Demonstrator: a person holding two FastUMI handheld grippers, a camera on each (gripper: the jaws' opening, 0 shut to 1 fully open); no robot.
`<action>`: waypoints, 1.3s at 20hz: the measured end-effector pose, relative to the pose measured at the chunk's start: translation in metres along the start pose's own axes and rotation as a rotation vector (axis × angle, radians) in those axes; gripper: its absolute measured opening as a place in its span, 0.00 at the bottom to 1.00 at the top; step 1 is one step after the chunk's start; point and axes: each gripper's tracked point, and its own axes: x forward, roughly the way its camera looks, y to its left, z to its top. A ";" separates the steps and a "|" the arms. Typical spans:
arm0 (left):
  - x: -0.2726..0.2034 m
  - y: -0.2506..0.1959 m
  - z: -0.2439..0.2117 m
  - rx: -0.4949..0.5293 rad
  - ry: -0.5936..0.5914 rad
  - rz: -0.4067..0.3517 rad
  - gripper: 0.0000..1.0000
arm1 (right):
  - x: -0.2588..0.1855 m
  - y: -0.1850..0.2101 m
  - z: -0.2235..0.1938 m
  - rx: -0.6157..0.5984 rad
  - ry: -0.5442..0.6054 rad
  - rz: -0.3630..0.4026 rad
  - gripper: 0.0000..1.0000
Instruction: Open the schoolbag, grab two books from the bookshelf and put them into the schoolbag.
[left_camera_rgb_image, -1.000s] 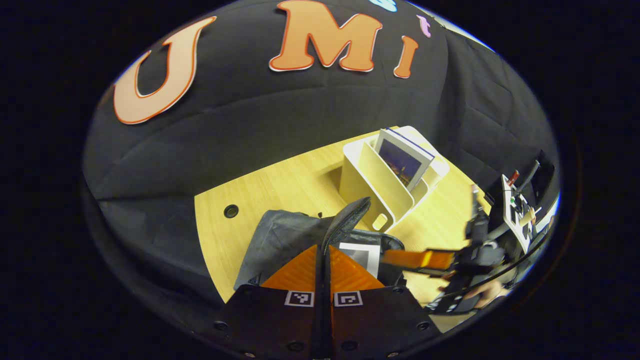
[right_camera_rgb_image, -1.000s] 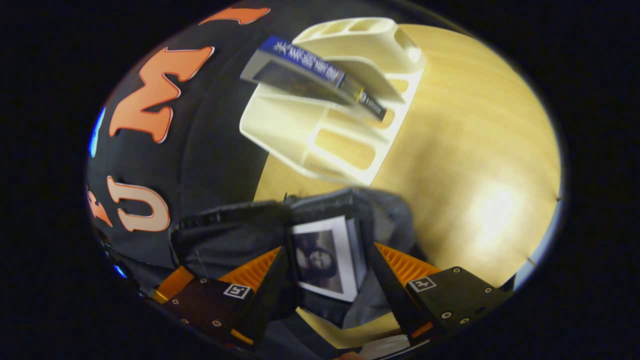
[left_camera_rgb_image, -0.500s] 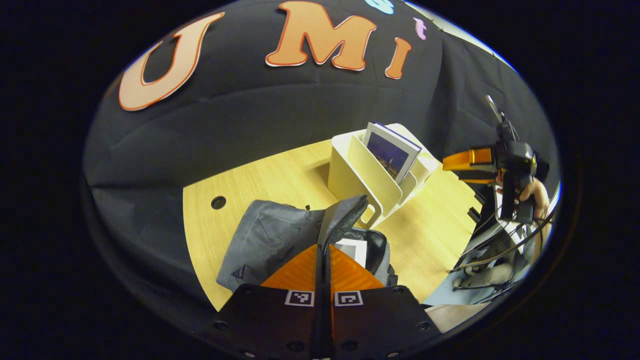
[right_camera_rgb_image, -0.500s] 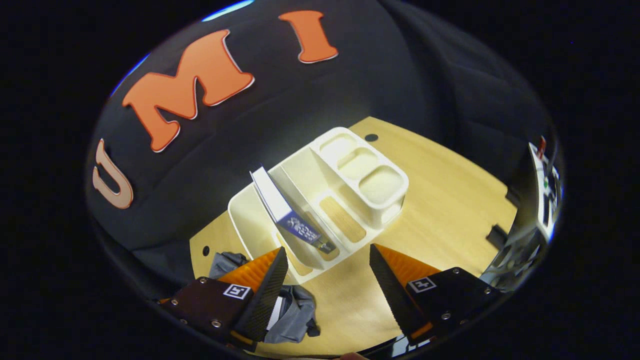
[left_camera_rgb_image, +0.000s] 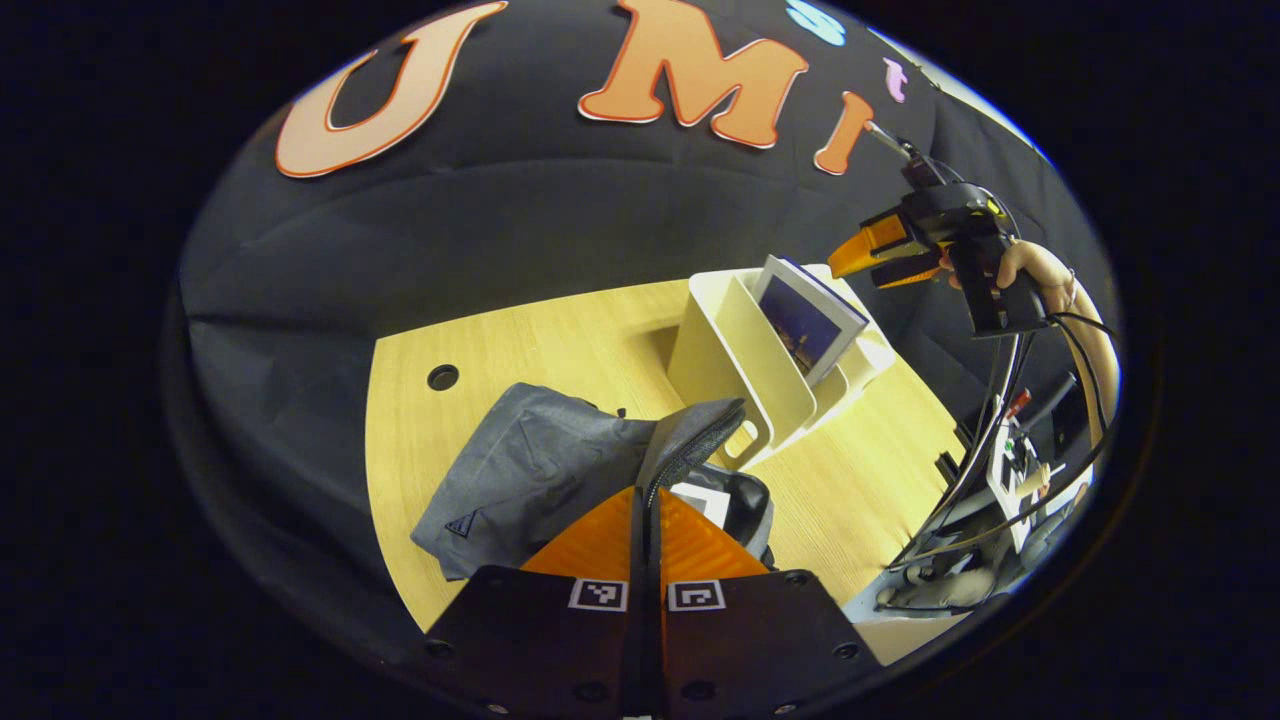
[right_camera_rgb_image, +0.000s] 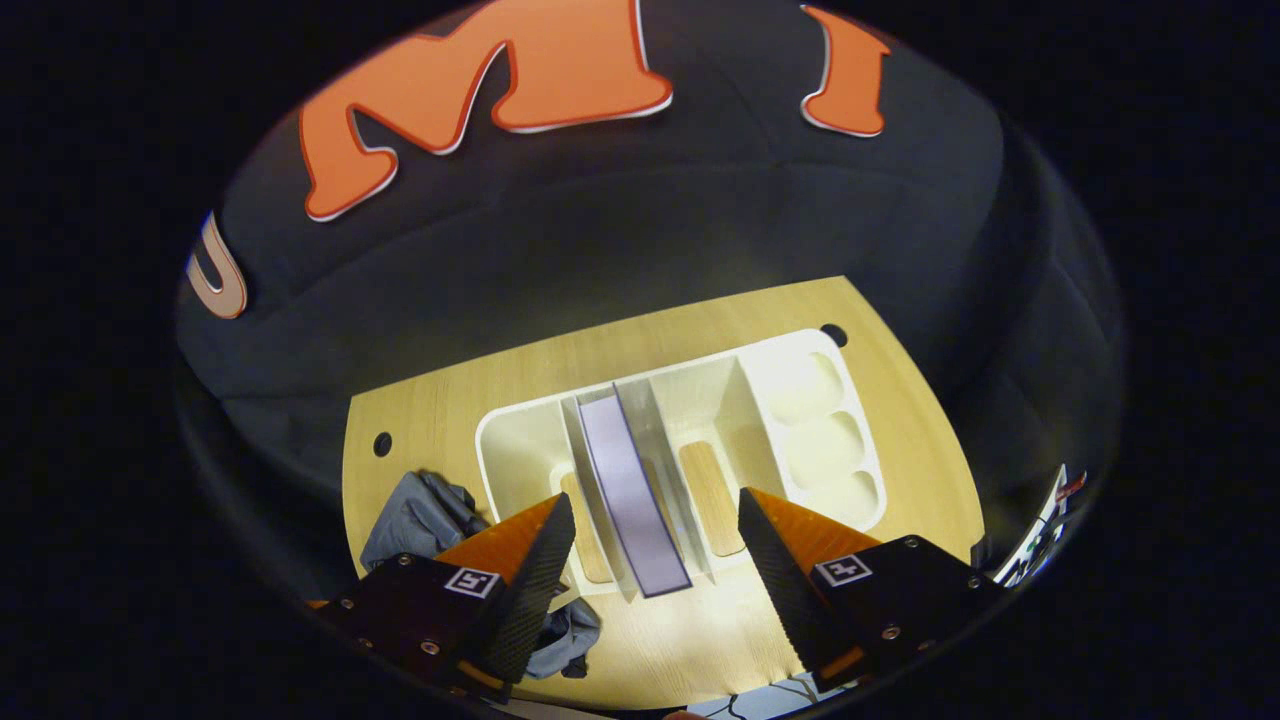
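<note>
Right gripper (right_camera_rgb_image: 648, 545), jaws spread, is hovering above the bookshelf (right_camera_rgb_image: 800, 420) with the remaining book (right_camera_rgb_image: 632, 495) standing between its fingers, spine running along the gap, while left gripper (left_camera_rgb_image: 646, 520), jaws pinching the schoolbag (left_camera_rgb_image: 530, 475) flap, is sitting farther off.

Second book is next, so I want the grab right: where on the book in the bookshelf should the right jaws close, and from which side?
Probably from above, on the book's top edge. It stands on edge in a narrow slot of the bookshelf, dividers close beside it, so only the top is free. The right gripper hangs open over it; close across the covers.
</note>
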 end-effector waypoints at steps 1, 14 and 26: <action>-0.002 0.005 0.001 0.005 -0.004 0.025 0.01 | 0.013 0.003 -0.005 -0.012 0.037 -0.002 0.98; -0.005 0.009 0.013 -0.004 0.000 0.079 0.01 | 0.028 0.000 0.005 -0.001 0.007 -0.002 0.35; -0.018 -0.002 0.026 0.060 -0.022 -0.020 0.01 | -0.172 -0.013 0.021 0.069 -0.417 0.060 0.33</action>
